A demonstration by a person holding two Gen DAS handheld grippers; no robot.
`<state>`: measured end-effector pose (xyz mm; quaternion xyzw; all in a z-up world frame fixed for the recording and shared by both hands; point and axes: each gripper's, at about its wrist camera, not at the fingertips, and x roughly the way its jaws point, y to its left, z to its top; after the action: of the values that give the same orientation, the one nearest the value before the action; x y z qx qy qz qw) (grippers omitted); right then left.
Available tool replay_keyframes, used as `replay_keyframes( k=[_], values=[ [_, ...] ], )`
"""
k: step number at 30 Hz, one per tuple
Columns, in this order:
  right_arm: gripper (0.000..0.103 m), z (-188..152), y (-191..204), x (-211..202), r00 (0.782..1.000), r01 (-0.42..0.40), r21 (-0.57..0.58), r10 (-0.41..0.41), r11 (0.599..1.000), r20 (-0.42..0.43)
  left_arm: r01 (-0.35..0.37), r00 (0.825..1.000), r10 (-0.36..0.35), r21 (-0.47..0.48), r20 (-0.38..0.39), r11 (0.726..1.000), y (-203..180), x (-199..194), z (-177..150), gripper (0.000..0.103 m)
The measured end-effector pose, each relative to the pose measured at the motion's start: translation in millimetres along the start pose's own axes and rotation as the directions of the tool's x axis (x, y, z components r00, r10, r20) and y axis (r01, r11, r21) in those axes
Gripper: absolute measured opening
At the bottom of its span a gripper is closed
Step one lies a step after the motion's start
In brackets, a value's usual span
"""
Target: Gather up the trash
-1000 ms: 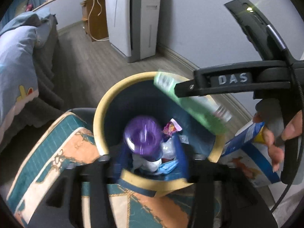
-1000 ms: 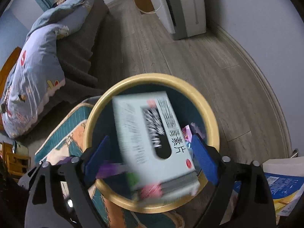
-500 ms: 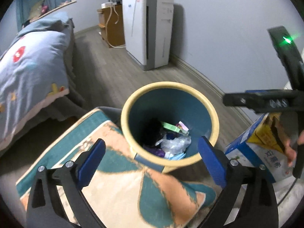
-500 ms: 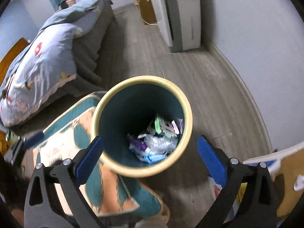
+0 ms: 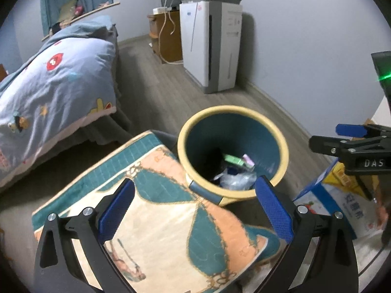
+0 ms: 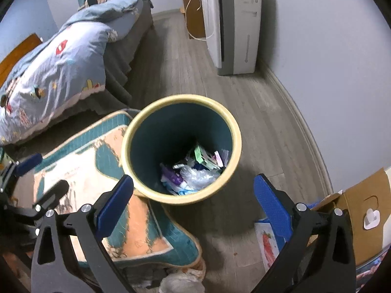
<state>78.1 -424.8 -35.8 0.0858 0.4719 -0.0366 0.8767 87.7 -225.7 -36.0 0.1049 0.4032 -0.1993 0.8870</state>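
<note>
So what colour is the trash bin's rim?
Pale yellow, around a dark teal inside; the bin shows best in the right wrist view.

both views overlook, seemingly closely, bin [image 5: 232, 146] [image 6: 180, 149].

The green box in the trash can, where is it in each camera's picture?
Left wrist: green box lies deep in the trash can, just right of the picture's center.
Right wrist: green box lies at center, in the right side of the can's bottom, above the clear plastic bag.
Shared landmark: the white air purifier against the wall.
</note>
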Motion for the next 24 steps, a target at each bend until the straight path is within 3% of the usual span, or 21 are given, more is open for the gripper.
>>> replay_keyframes(
  k=[24],
  values=[
    [0.097,3.4,1.9,1.3,1.000,0.019,-0.010,-0.019,1.000,0.008,0.022,1.000,-0.022,0.003,0.007,1.000,1.8,-2.9,2.9,0.098]
  ],
)
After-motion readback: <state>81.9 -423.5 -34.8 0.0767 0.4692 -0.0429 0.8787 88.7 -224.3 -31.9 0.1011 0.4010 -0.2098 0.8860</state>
